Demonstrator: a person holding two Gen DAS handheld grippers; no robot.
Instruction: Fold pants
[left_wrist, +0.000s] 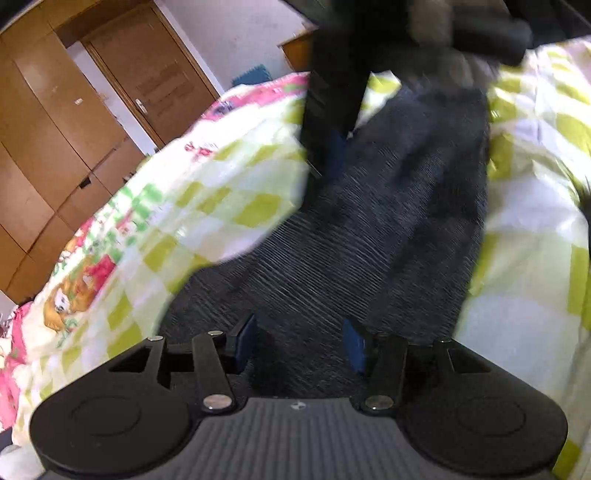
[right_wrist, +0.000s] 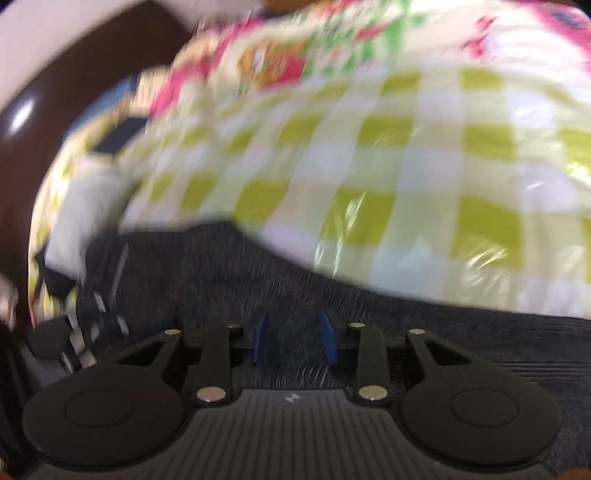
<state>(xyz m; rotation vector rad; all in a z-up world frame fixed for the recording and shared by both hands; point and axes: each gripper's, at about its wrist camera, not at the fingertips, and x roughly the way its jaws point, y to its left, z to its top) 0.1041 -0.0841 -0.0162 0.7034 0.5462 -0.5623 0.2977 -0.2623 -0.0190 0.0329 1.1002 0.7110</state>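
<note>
Dark grey ribbed knit pants lie between the spread left claw, running lengthwise away over the green-checked bed quilt; right claw straddles fabric, half open.

Upper left of my left view: brown wooden wardrobe, matching door, white wall; checkered bed quilt fills the middle.

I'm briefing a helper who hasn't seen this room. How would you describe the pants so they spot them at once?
Find the bed, covered by a green-and-white checked quilt with a pink cartoon border. Lying across its middle is a long dark strip of cloth: the pants. They are charcoal grey with a fine ribbed texture, the only dark, plain fabric against the bright checks.
</note>
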